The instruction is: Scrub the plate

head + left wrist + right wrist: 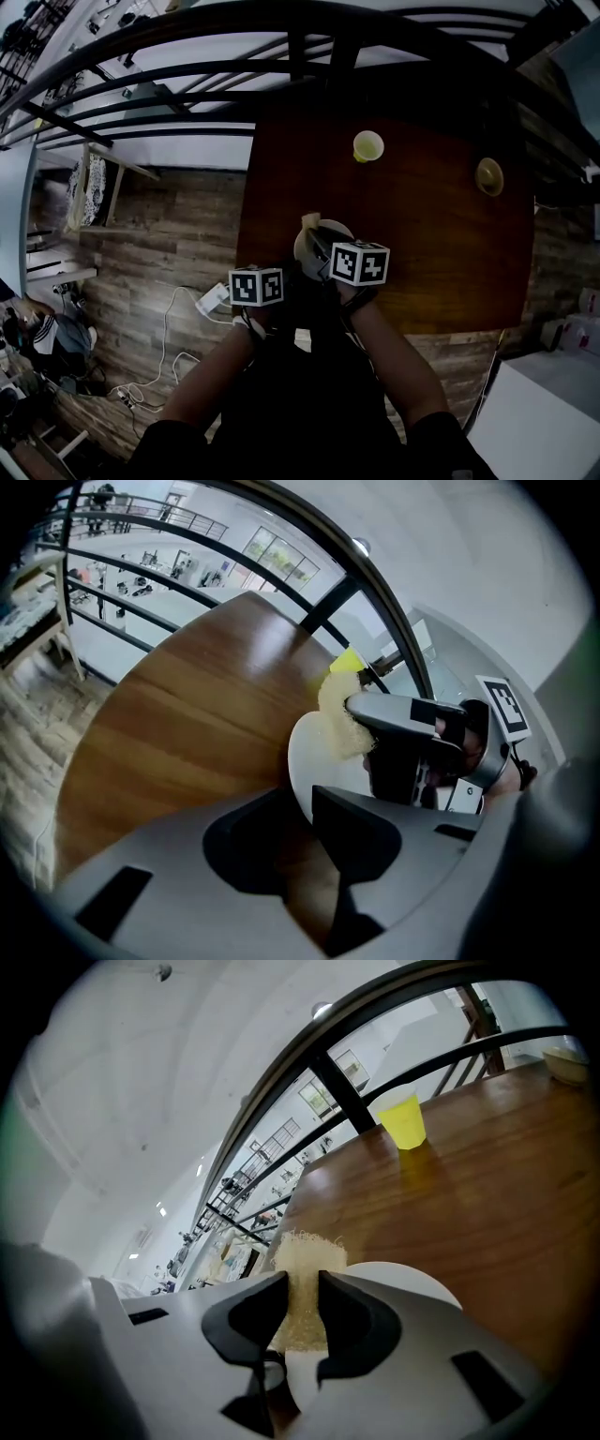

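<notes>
The left tool [302, 810] is pinched shut on the rim of the white plate [311, 752], which sits by the middle of the bench's [441, 244] near edge. The right tool [300, 1290] is clamped on a pale scrub sponge [302, 1258] lying against the plate's face. To scrub well, I'd say hold the rim firm and sweep the sponge in overlapping circles, edge included. No writing is readable, only the square marker patterns [359, 263] on the 2 tools.

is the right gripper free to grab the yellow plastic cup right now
Probably not: the right gripper is shut on the pale scrub sponge at the round white plate. The wooden table towards the yellow plastic cup looks bare, so only the full jaws hinder it.
</notes>
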The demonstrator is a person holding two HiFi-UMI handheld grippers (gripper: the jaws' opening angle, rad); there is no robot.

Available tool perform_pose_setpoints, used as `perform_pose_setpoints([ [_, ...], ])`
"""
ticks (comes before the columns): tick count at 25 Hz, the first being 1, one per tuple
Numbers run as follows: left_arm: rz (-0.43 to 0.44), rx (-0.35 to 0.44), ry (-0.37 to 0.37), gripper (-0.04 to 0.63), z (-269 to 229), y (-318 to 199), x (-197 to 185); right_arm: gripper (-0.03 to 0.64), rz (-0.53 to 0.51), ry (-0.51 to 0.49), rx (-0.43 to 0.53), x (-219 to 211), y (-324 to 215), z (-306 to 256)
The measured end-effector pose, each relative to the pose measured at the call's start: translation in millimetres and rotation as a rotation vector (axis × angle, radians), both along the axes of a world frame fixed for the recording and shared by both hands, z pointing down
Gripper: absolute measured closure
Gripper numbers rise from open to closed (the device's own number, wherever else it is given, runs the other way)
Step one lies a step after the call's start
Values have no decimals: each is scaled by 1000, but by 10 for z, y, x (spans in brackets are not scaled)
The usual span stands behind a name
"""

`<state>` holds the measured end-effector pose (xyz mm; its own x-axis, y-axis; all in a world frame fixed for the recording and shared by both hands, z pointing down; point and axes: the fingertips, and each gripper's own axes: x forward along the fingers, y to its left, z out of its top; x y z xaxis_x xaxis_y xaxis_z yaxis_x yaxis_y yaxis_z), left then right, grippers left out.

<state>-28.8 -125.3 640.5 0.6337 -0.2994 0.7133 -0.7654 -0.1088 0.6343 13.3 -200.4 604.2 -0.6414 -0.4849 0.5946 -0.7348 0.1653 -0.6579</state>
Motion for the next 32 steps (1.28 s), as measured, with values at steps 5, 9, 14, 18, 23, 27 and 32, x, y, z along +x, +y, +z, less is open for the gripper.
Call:
perform_pose_setpoints([
  [5,-11,-11,-4,502,48,-33,95,506,28,7,-6,271,1,47],
  [9,-20,-13,-4,502,71,-45,153,506,61,12,-4,510,16,65],
  [14,-32,-7,-19,502,79,-3,163,506,107,27,-10,792,117,82],
  [18,-37,-3,-26,502,71,65,215,506,144,43,-6,1017,186,48],
  [23,-55,-10,4,502,31,152,232,506,139,46,5,1006,229,-22],
  [27,-73,-11,18,502,25,211,130,506,90,35,20,698,231,-55],
  [32,-72,-8,25,502,19,295,27,506,-6,19,15,142,314,-9],
])
